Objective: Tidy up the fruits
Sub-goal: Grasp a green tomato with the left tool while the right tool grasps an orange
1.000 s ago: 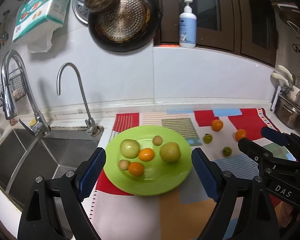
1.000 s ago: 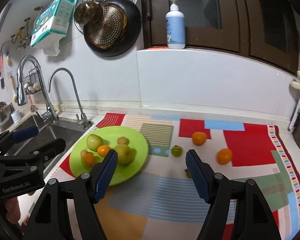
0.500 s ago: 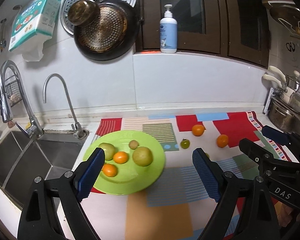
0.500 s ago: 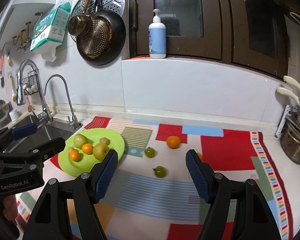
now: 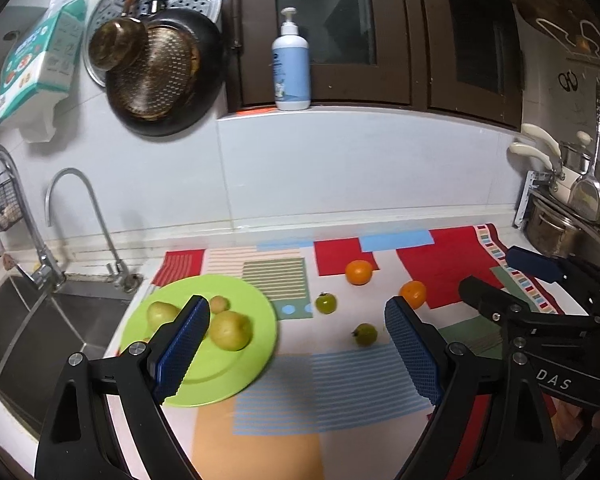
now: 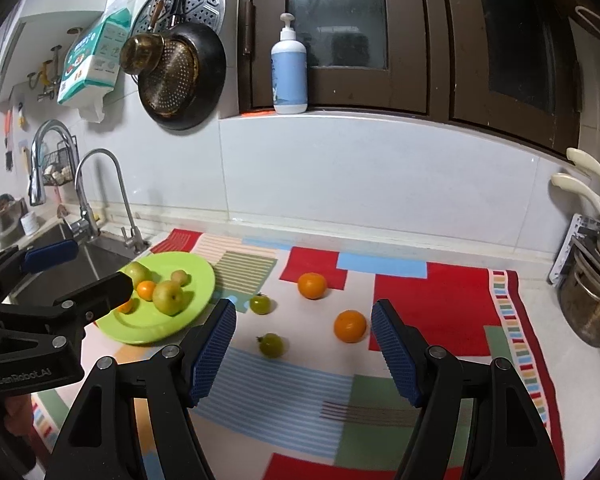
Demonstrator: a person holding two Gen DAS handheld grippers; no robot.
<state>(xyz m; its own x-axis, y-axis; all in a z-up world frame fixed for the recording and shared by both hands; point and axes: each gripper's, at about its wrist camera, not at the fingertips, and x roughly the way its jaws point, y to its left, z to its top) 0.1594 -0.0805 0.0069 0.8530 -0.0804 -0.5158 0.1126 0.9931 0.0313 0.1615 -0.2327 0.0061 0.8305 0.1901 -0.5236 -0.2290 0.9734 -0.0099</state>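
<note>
Fruit, small and round: likely light, firm, smooth-skinned, prone to roll; best pinched across the widest middle. Nearest orange mandarin (image 6: 350,326) glossy, lying just ahead of the right claw (image 6: 304,354), toward its right pad. Two green tomatoes (image 6: 271,345) just ahead, a second mandarin (image 6: 312,285) farther. Round lime-green plastic plate (image 6: 198,300) of fruit off left. Right claw apart, empty; left claw (image 5: 296,350) likewise wide, empty.

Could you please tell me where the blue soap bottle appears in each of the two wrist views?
Left wrist: soap bottle upper centre, on the ledge under the dark cabinets.
Right wrist: soap bottle upper centre, same ledge.
Shared landmark: hanging frying pan, left of it in both.
</note>
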